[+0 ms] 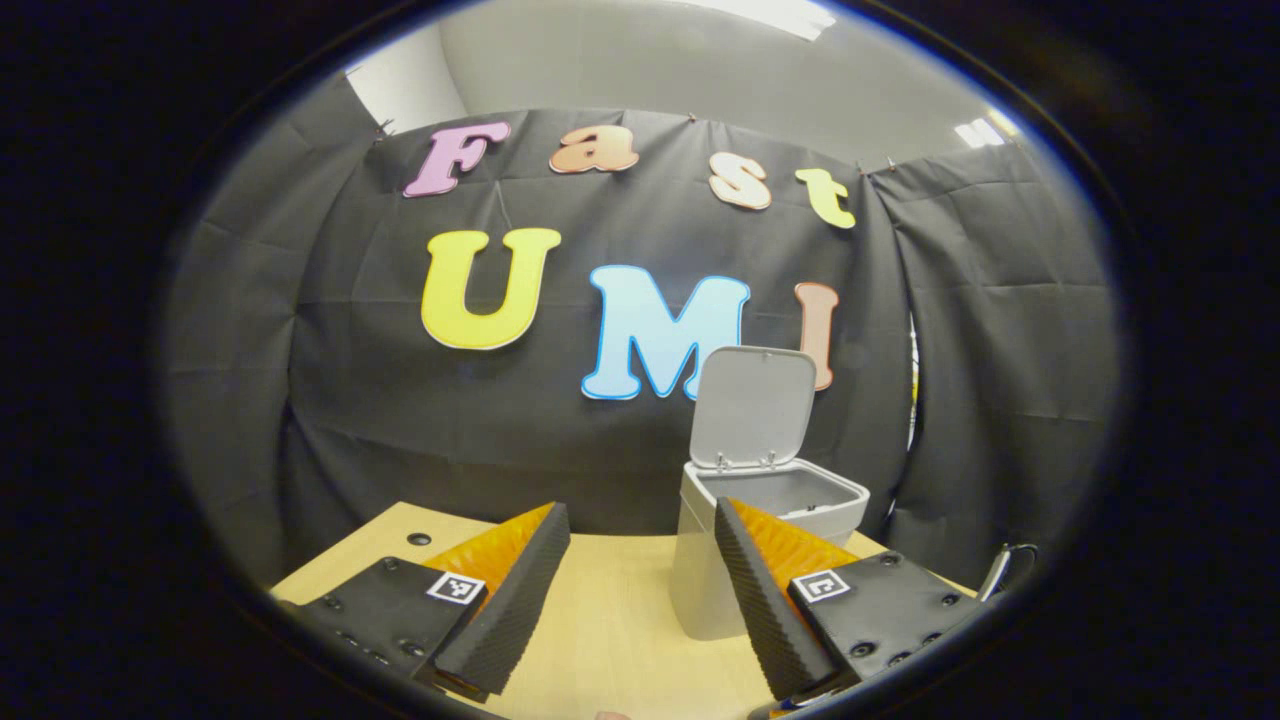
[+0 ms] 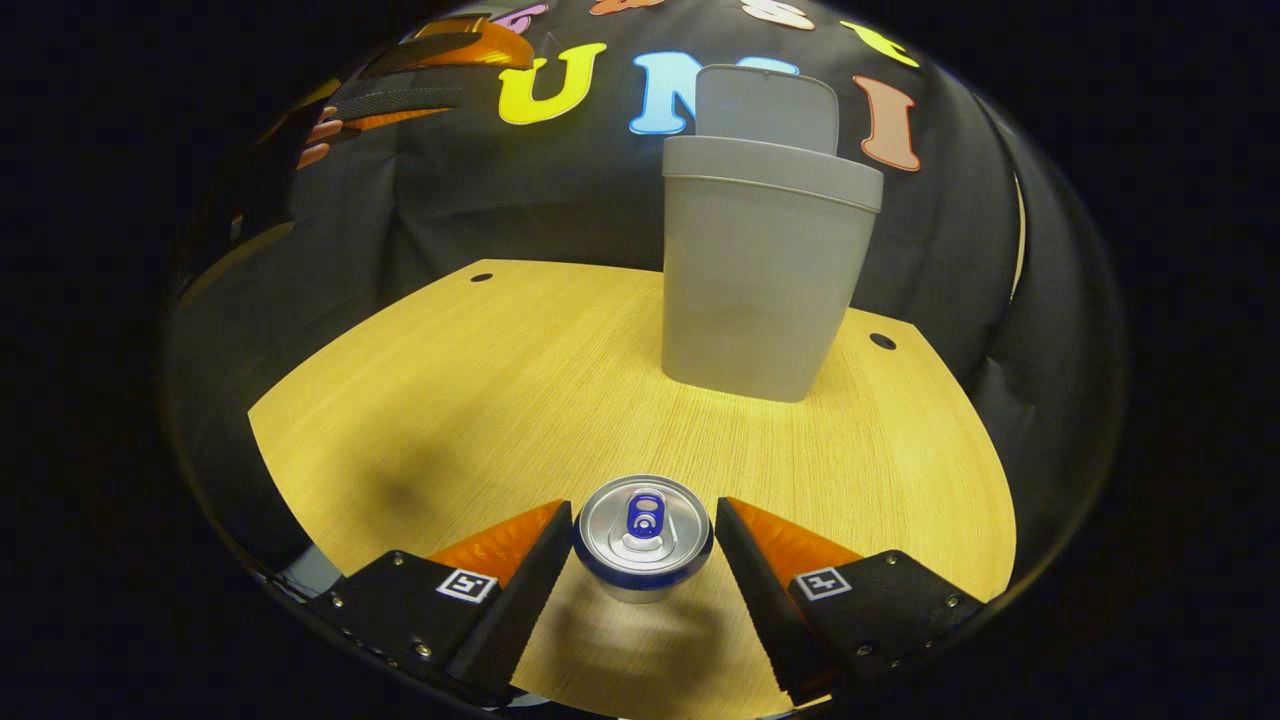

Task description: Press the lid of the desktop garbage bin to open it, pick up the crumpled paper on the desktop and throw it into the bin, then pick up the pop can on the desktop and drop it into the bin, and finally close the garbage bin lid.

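Aluminium can (image 2: 644, 537) stands on the desk (image 2: 480, 400) between the right gripper's (image 2: 643, 552) parted fingers, so squeeze squarely before lifting to the open bin (image 2: 760, 280); the left gripper (image 1: 640, 590) hangs open, empty.

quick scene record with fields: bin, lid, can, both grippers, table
bin: grey desktop garbage bin, upright on the table
lid: lid raised, hinged at the back
can: pop can upright, between the right gripper's fingers; contact cannot be told
right gripper: right gripper straddles the can
left gripper: left gripper open, holds nothing, bin ahead
table: wooden table
crumpled paper: not on the visible tabletop
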`<state>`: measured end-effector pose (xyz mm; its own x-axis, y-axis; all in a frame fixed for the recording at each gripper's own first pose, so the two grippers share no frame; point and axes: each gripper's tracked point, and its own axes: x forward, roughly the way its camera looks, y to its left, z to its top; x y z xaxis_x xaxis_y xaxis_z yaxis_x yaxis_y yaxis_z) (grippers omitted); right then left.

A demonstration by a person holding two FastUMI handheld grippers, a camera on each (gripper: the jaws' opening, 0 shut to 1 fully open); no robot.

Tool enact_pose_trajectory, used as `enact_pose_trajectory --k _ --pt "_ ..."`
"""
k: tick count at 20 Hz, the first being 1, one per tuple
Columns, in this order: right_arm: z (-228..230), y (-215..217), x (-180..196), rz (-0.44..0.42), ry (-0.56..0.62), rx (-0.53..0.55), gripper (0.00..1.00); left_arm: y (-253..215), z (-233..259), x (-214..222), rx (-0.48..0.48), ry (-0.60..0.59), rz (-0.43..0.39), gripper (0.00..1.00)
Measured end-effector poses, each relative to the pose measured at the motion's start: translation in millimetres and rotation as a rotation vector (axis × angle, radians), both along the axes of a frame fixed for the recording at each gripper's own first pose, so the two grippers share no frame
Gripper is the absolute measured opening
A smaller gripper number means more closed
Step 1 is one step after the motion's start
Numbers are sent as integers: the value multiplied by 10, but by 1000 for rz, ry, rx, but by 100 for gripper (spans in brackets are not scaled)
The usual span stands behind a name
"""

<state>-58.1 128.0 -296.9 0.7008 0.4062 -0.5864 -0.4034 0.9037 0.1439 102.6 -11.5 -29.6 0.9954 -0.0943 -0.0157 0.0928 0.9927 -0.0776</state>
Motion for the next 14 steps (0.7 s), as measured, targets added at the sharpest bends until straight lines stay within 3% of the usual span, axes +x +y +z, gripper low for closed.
enact_pose_trajectory --k 1,2,6,14 --pt "12 15 12 -1 -7 -9 92 29 -18 -11 -3 4 4 94" --pt "17 7 3 3 -10 -19 85 53 -17 -28 -8 4 3 94" --pt "194 23 50 -25 -39 -32 84 206 -15 -43 -4 -2 -1 95" --pt "1408 -75 488 -183 -169 80 83 484 23 -15 6 -23 -39 94"
